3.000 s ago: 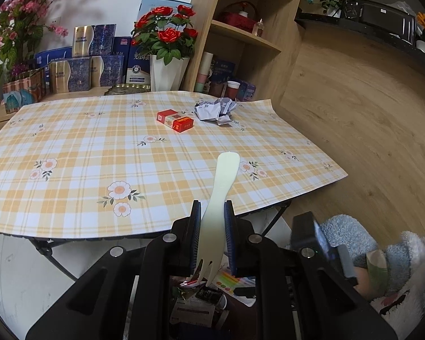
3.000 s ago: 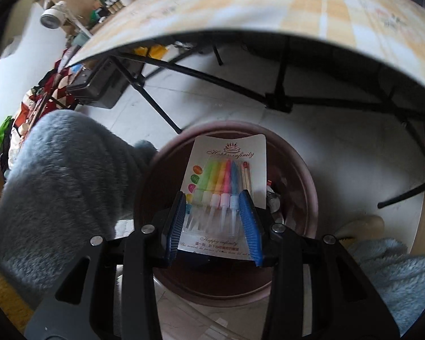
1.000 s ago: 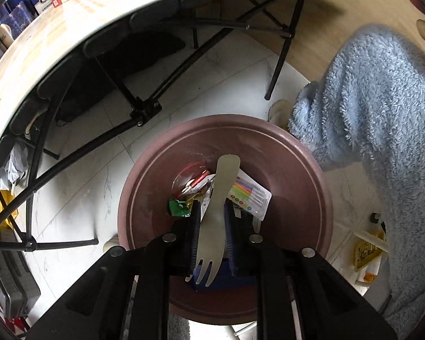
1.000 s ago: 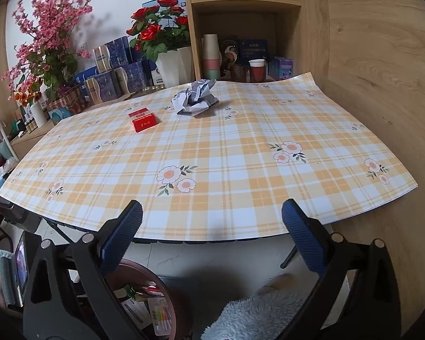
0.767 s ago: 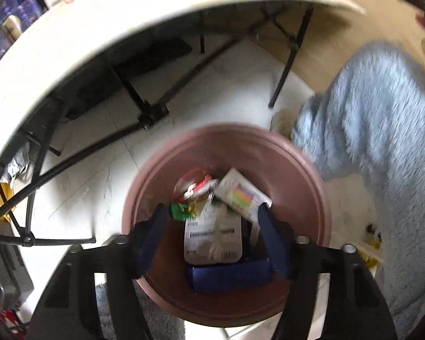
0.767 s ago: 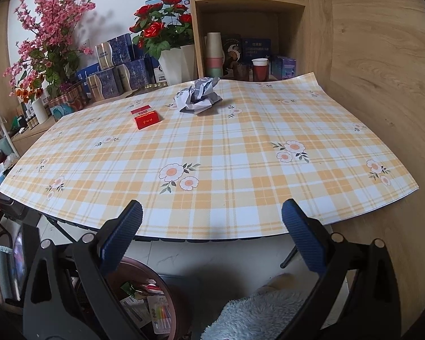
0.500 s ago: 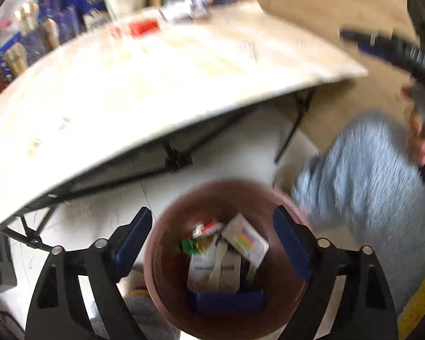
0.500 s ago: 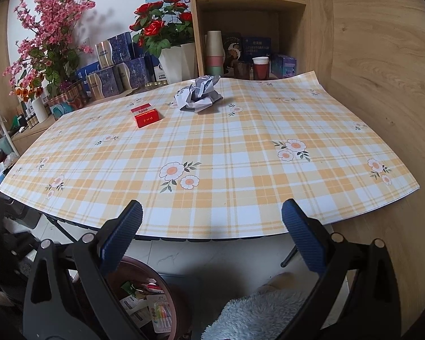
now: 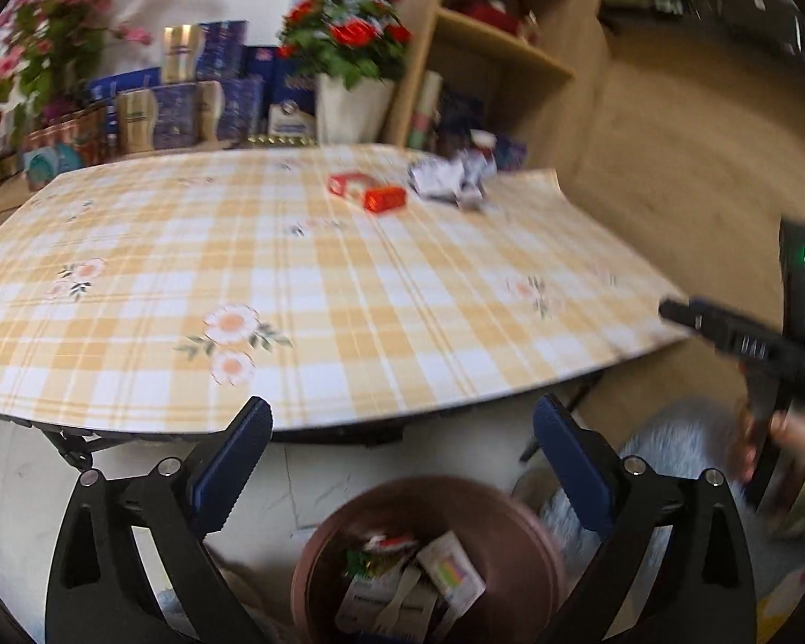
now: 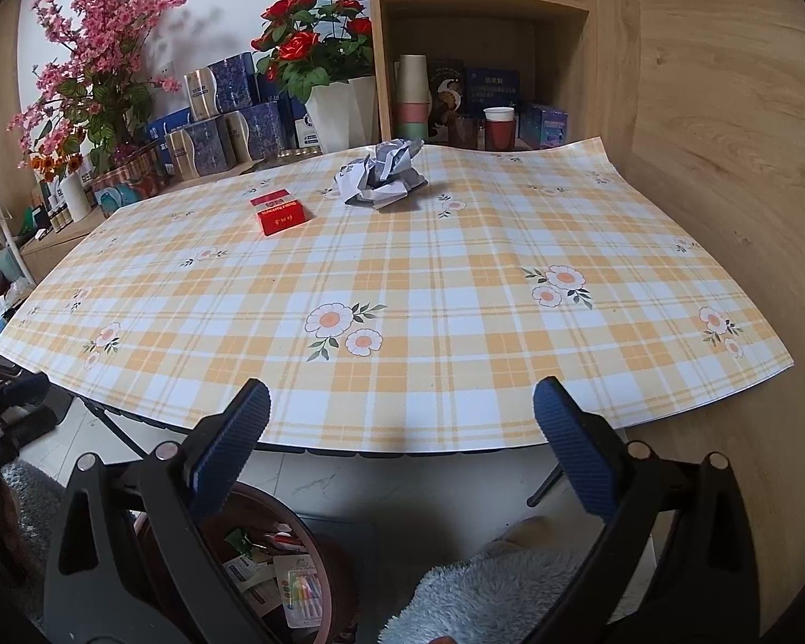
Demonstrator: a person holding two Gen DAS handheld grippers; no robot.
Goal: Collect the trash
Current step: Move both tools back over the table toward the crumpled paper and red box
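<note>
On the far part of the orange-and-white plaid tablecloth [image 10: 456,279] I see the remaining trash: a crumpled ball of grey-white paper [image 10: 383,174] and, just to its left and apart from it, a small red cardboard pack [image 10: 279,212]. My left wrist view shows the same two, the pack [image 9: 370,192] and the paper [image 9: 451,180], but blurred.

Below the table's near edge stands a round brown plastic bin [image 9: 515,536]. My left view looks into it and shows a pale plastic fork [image 9: 397,598] lying on white wrappers beside a card of coloured candles [image 9: 451,571]. My right view catches only part of the bin [image 10: 316,542], where the candle card [image 10: 300,590] is sharp and the fork cannot be made out.

My left gripper [image 9: 400,475] has its blue pads spread wide with nothing between them; my right gripper [image 10: 402,461] is likewise wide apart and holds nothing. Only the left view shows the other gripper from outside, at the right edge.
</note>
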